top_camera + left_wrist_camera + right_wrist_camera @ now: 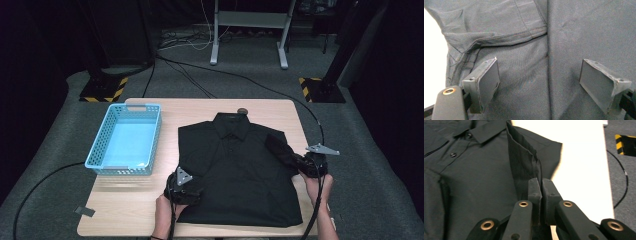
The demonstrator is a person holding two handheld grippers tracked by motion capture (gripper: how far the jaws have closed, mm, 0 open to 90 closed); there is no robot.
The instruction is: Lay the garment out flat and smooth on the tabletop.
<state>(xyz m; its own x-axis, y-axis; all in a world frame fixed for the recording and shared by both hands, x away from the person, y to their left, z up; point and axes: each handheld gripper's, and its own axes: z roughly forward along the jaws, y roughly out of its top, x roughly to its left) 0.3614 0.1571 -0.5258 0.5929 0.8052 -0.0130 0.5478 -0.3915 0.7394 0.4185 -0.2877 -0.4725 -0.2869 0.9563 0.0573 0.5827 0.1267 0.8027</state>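
Black shirt, one; blue basket, one; two tongs, right tongs pinching sleeve.

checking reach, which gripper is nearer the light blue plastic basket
Left. The left gripper rests on the black shirt just past the basket's near corner; the right gripper is across the shirt.

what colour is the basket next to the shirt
Light blue; the basket shows best in the high view, left of the black shirt.
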